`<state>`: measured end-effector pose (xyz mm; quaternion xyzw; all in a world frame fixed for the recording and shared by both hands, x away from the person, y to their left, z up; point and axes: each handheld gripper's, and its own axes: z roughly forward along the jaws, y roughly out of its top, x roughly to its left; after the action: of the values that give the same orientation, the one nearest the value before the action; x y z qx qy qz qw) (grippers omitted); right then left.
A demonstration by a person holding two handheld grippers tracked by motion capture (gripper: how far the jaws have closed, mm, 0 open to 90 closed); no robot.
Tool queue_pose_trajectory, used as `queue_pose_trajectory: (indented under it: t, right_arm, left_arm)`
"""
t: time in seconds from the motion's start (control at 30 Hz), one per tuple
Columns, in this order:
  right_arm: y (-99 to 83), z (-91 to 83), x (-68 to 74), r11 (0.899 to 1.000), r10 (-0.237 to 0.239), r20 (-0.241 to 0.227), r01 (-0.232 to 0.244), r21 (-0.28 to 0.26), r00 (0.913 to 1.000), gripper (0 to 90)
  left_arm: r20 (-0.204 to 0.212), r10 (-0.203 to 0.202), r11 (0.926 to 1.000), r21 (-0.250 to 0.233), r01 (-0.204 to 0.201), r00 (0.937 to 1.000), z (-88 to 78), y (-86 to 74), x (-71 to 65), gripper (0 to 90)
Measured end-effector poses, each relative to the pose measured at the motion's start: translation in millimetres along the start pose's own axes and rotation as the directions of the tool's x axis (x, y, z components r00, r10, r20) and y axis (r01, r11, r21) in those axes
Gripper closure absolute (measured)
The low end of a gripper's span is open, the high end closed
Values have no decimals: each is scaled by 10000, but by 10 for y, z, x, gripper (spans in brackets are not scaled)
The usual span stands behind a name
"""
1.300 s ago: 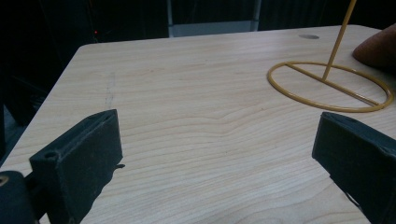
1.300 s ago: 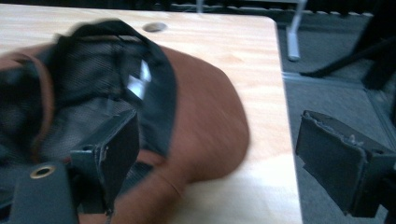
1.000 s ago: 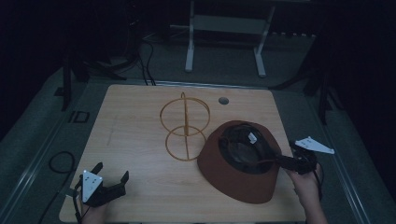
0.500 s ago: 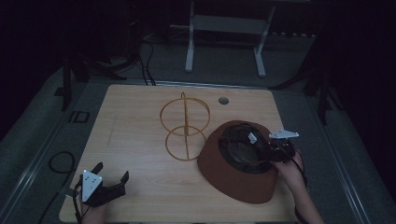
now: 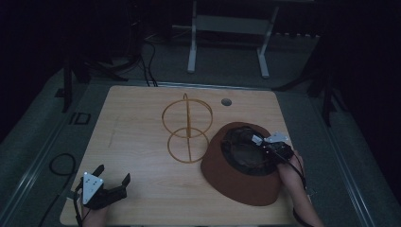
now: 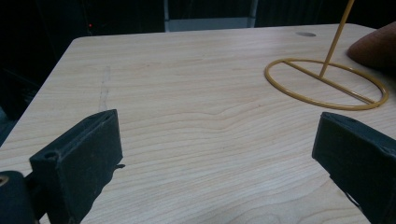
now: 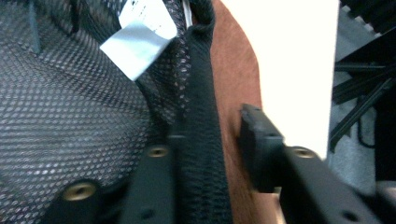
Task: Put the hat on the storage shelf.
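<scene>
Your left gripper (image 5: 113, 187) sits near the front left corner of the wooden table (image 5: 137, 127), well to the left of the wire stand (image 5: 187, 127), its jaws spread wide with nothing between them; the left gripper view shows bare tabletop in the gap and the stand's ring base ahead. Just right of the wire stand lies the brown hat (image 5: 243, 163), upside down, its brim flat on the table and its black mesh lining (image 7: 70, 102) facing up. Your right gripper (image 5: 265, 144) is at the hat's right side, one jaw inside the crown and one outside on the brown felt. The jaws straddle the black inner band (image 7: 203, 116); you cannot tell whether they pinch it.
</scene>
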<state>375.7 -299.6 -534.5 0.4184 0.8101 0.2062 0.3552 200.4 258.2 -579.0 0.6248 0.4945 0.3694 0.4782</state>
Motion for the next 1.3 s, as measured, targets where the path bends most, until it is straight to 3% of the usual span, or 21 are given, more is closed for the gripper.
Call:
queue_pose_trajectory:
  t: [0.17, 0.33, 0.43, 0.53, 0.7, 0.87, 0.97, 1.07, 1.3]
  right_arm:
    - [30, -140, -135, 9980, 512, -272, -521, -361, 9983, 837]
    - [59, -357, -307, 9915, 985, -566, -1028, -799, 9935, 841]
    - [75, -510, -379, 9885, 1063, -426, -1103, -1039, 9934, 842]
    - [87, -649, -450, 9840, 1191, -481, -1243, -1277, 9917, 844]
    - [87, -865, -536, 9725, 1517, -632, -1604, -1687, 9864, 844]
    - [95, -1069, -571, 9636, 1577, -746, -1700, -2064, 9847, 844]
    - [111, -1165, -572, 9617, 1528, -791, -1666, -2177, 9851, 844]
    - [127, -1246, -573, 9601, 1481, -871, -1643, -2263, 9851, 843]
    - [136, -1347, -564, 9569, 1402, -1140, -1642, -2395, 9835, 843]
  left_arm:
    - [-65, -9, 10000, 88, 9, 10000, 6, -1, 6, 21]
    - [-305, -111, 9993, 344, 121, 9995, 8, 12, 31, 21]
    - [-415, -223, 9978, 610, 248, 9989, 12, 29, 57, 21]
    - [-404, -566, 9937, 950, 602, 9976, 21, 65, 78, 21]
    - [-237, -1026, 9884, 1105, 1046, 9944, 1, 189, 57, 21]
    - [550, -938, 9840, 1572, 842, 9941, -8, 397, -79, 21]
    - [1241, -1018, 9812, 1760, 791, 9870, -2, 557, -153, 21]
    - [1923, -820, 9870, 1515, 529, 9779, -8, 725, -217, 21]
    - [2471, -665, 9881, 1513, 293, 9667, 56, 1085, -342, 40]
